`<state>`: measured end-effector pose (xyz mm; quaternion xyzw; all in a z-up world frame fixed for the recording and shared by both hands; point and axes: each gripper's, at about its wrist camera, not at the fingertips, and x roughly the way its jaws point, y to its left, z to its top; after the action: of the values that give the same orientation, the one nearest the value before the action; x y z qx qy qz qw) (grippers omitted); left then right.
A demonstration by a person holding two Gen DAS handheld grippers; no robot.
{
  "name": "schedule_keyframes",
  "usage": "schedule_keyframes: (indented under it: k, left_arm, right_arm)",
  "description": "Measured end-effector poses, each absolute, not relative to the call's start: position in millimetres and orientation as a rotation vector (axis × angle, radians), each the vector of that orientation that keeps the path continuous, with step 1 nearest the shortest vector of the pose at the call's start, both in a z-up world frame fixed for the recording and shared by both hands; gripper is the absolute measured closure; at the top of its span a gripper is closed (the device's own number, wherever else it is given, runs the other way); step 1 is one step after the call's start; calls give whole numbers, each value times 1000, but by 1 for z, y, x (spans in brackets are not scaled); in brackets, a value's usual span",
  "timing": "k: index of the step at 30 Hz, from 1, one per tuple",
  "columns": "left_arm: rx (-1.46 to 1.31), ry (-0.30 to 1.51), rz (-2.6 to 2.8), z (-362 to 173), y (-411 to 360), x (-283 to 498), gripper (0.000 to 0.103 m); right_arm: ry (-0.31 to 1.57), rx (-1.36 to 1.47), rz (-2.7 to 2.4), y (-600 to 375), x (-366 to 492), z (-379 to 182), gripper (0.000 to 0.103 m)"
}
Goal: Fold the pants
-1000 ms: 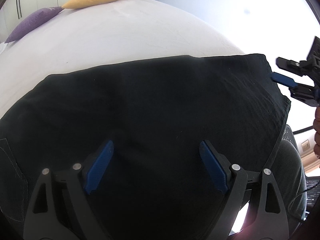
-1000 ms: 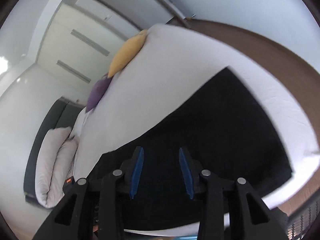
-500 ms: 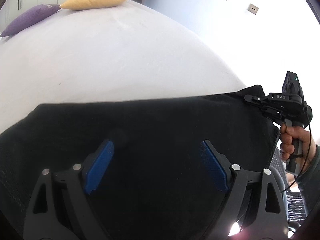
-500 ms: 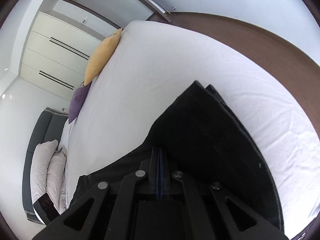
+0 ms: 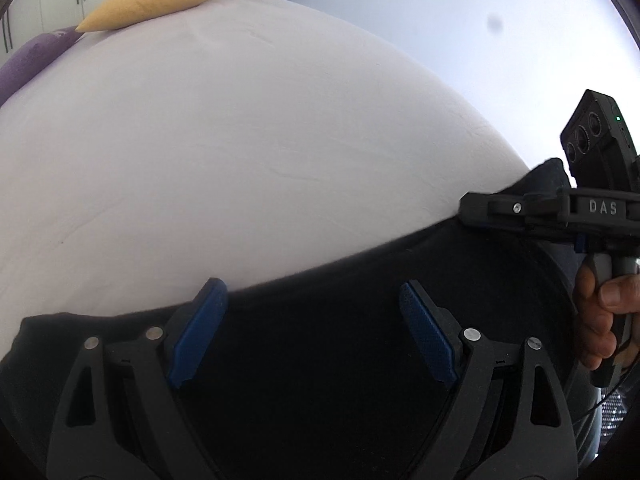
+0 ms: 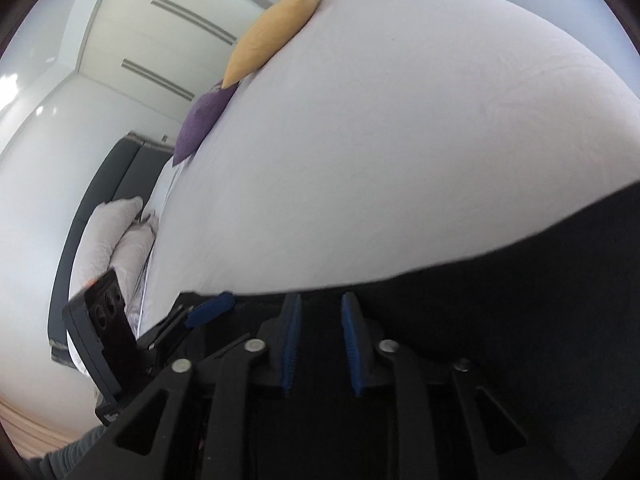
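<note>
The left gripper (image 5: pixel 312 332) hangs with fingers spread wide over the black pants (image 5: pixel 340 380), gripping nothing. The pants lie flat at the near edge of the bed (image 5: pixel 240 140), long axis along that edge; apparently part-folded, with further folds left. The right gripper (image 6: pixel 318 340), fingers narrowly parted, shows no cloth between them.

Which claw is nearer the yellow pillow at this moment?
Hard to tell. The left claw and the right claw are side by side over the black pants, both far across the bed from the yellow pillow.
</note>
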<state>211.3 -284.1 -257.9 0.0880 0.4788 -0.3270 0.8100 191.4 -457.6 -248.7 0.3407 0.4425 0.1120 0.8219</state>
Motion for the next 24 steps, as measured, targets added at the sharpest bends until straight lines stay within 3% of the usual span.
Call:
schedule_keyframes:
  k: [4,8,12,16,19,24]
  left_arm:
    - [131,1014,-628,-254,-272,230,16]
    - [56,942,-659,-232,-257,215,16]
    - [87,924,-748,-231,-261,183,16]
    - [232,1013,-714,-270,-260,179,16]
    - [184,1016,-667,-276,-257,204,17]
    - [192,1032,-607,-286,-271,249,14]
  right_arm:
    - [878,746,106,-489,196,-239,84]
    - [815,667,194,-476,168,-204,65]
    - [879,679,369,-441,134,-209,65]
    - [1011,602,458,-400,139,-243,65]
    - [1018,671,363,-417,157,-264,99]
    - [920,664,173,-461,174,-250,103]
